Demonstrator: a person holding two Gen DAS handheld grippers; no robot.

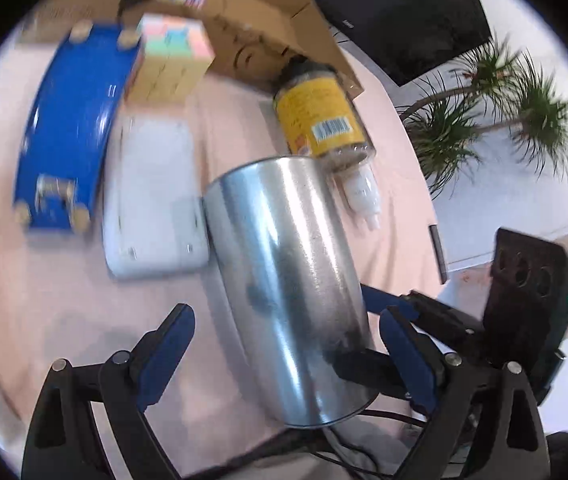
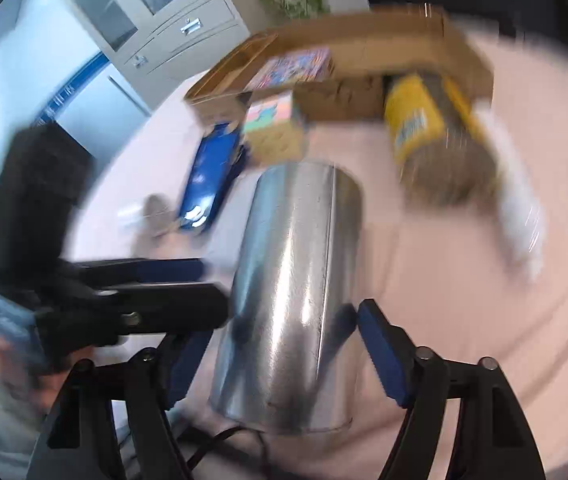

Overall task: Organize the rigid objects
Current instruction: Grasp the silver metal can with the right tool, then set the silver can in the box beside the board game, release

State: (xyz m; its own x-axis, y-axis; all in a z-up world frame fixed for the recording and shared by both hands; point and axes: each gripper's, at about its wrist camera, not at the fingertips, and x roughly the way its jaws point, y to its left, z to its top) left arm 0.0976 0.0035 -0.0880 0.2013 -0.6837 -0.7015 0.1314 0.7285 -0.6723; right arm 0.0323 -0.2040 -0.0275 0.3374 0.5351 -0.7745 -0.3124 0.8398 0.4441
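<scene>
The can point(image 1: 284, 280) at centre frame is shiny silver with dark smudges. A pale pink cloth point(image 1: 64, 300) covers the desk. At upper left lies a glossy blue board point(image 1: 68, 120) with tan wheels, beside a white case point(image 1: 152, 196). The jar point(image 1: 320, 116) wears a yellow label with a barcode. The box point(image 1: 172, 60), blurred, seems pastel-patterned above tan sides.

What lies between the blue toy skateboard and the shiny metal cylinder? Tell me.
A flat white plastic case lies between the skateboard and the cylinder, seen in the left wrist view.
</scene>
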